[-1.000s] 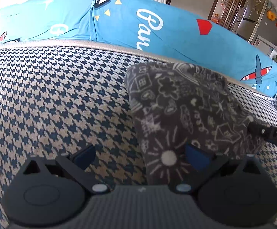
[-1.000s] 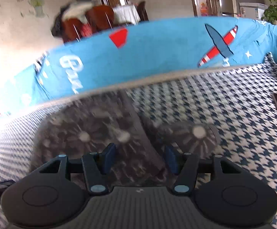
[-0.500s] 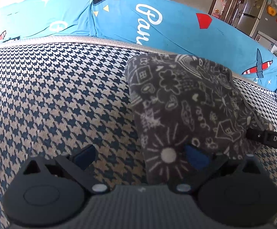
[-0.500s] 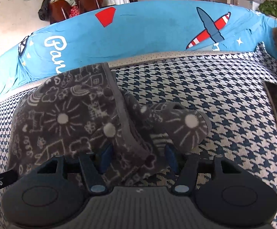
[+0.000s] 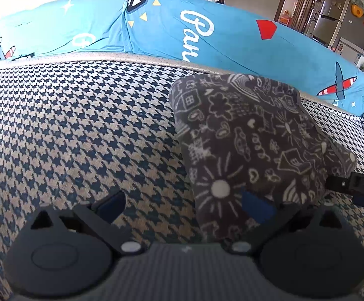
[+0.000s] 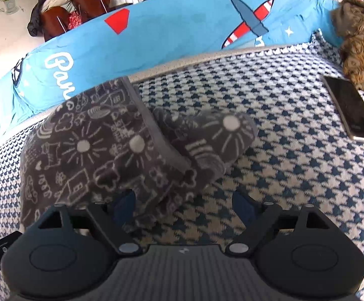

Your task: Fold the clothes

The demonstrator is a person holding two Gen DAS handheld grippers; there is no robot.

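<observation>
A dark grey garment with white doodle prints lies folded in a compact bundle on the houndstooth sofa seat. It also shows in the right wrist view, with a grey hem band and a loose flap on its right side. My left gripper is open, its near corner of the garment lying between the fingers. My right gripper is open and empty, just in front of the garment's near edge. The right gripper's body shows at the right edge of the left wrist view.
A blue cartoon-print cushion runs along the back of the sofa. A phone lies on the seat at the right, beside a brown patterned cloth. Chairs and a fridge stand in the room behind.
My right gripper has opened wide and let go of the garment, which now rests on the seat. My left gripper has stayed open and almost still.
</observation>
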